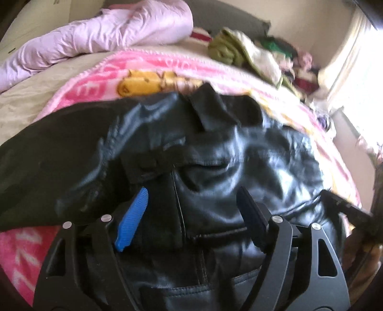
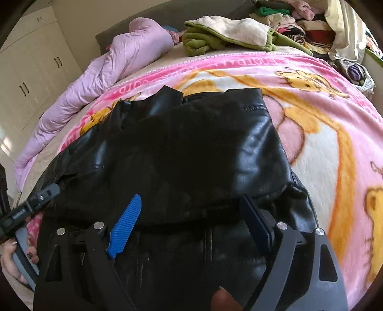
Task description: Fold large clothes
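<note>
A black leather jacket [image 1: 215, 153] lies partly folded on a pink cartoon blanket [image 1: 100, 79] on a bed. In the left wrist view my left gripper [image 1: 192, 193] hovers over the jacket's near part, its blue-padded fingers wide apart and empty. In the right wrist view the jacket [image 2: 191, 148] fills the middle, with a folded layer on top. My right gripper [image 2: 190, 201] is open over the jacket's near edge and holds nothing. The left gripper's body [image 2: 31, 205] shows at the left edge of the right wrist view, in a hand.
A lilac quilted coat [image 2: 100, 69] lies at the bed's far left. A green and cream garment [image 2: 225, 31] and a heap of mixed clothes [image 2: 299, 21] lie at the far right. White wardrobe doors [image 2: 28, 71] stand on the left. A bright window [image 1: 366, 79] is at the right.
</note>
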The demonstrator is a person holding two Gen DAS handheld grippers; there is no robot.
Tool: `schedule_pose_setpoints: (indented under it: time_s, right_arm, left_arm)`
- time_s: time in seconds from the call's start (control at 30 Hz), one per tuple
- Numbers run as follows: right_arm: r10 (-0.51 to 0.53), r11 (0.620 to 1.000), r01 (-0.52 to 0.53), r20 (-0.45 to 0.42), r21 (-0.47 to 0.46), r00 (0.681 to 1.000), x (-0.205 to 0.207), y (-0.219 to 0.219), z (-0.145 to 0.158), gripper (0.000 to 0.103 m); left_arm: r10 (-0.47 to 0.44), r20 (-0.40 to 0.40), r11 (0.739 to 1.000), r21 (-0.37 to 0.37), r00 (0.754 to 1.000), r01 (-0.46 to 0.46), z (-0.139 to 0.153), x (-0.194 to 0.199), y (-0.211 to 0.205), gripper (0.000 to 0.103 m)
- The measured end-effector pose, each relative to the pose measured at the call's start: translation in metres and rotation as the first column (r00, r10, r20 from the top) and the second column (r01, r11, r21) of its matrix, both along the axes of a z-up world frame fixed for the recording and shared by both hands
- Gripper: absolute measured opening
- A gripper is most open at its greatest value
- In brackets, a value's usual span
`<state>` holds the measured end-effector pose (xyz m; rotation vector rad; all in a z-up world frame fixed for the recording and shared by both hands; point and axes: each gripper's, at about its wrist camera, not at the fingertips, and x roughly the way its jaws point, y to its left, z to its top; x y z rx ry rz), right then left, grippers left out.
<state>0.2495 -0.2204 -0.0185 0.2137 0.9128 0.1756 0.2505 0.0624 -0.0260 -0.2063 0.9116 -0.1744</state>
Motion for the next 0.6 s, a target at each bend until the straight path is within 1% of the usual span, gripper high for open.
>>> schedule_pose_setpoints:
  time_s: [0.07, 0.1, 0.13, 0.17, 0.2, 0.23, 0.27, 0.33, 0.47, 0.53, 0.6]
  right_arm:
    - [-0.004, 1.0, 0.004, -0.013, 0.0, 1.0, -0.001, -0.001, -0.004, 0.086]
    - [-0.017, 1.0, 0.017, -0.035, -0.008, 0.999, 0.0, -0.002, -0.008, 0.086]
    - [-0.032, 0.999, 0.031, -0.058, -0.016, 0.998, 0.001, -0.004, -0.012, 0.086]
    - [-0.062, 0.998, 0.061, -0.104, -0.015, 0.993, 0.003, -0.009, -0.021, 0.086]
    - [-0.08, 0.996, 0.083, -0.131, 0.015, 0.988, 0.004, -0.015, -0.029, 0.087]
    - [-0.088, 0.994, 0.095, -0.127, 0.046, 0.988, 0.003, -0.019, -0.032, 0.087]
    - [-0.09, 0.994, 0.096, -0.112, 0.051, 0.99, 0.0, -0.019, -0.031, 0.087]
    - [-0.095, 0.995, 0.099, -0.103, 0.034, 0.99, -0.006, -0.016, -0.026, 0.087]
    - [-0.093, 0.993, 0.097, -0.059, 0.068, 0.994, -0.019, -0.014, -0.016, 0.087]
    - [-0.093, 0.993, 0.095, -0.024, 0.069, 0.995, -0.028, -0.01, -0.009, 0.092]
    - [-0.091, 0.994, 0.091, -0.008, 0.067, 0.996, -0.033, -0.007, -0.005, 0.094]
  left_arm:
    - [0.008, -0.059, 0.999, 0.053, 0.998, -0.005, -0.014, 0.003, -0.004, 0.069]
    - [0.011, -0.077, 0.998, 0.068, 0.997, -0.006, -0.018, 0.005, -0.004, 0.072]
    - [0.009, -0.081, 0.998, 0.068, 0.997, -0.004, -0.02, 0.005, -0.004, 0.073]
    - [0.008, -0.081, 0.998, 0.065, 0.997, -0.003, -0.021, 0.005, -0.003, 0.073]
    - [0.007, -0.079, 0.998, 0.062, 0.997, -0.002, -0.02, 0.005, -0.002, 0.074]
    - [0.008, -0.076, 0.998, 0.061, 0.997, -0.003, -0.02, 0.004, -0.001, 0.074]
    - [0.008, -0.075, 0.998, 0.06, 0.997, -0.004, -0.019, 0.004, 0.0, 0.074]
    - [0.011, -0.066, 0.998, 0.062, 0.998, -0.007, -0.017, 0.003, 0.001, 0.079]
    - [0.025, -0.045, 0.999, 0.041, 0.999, -0.023, -0.011, 0.0, 0.005, 0.079]
    - [0.036, -0.034, 0.999, 0.025, 0.999, -0.035, -0.008, -0.002, 0.009, 0.079]
    - [0.046, -0.027, 0.999, 0.011, 0.999, -0.045, -0.006, -0.004, 0.011, 0.094]
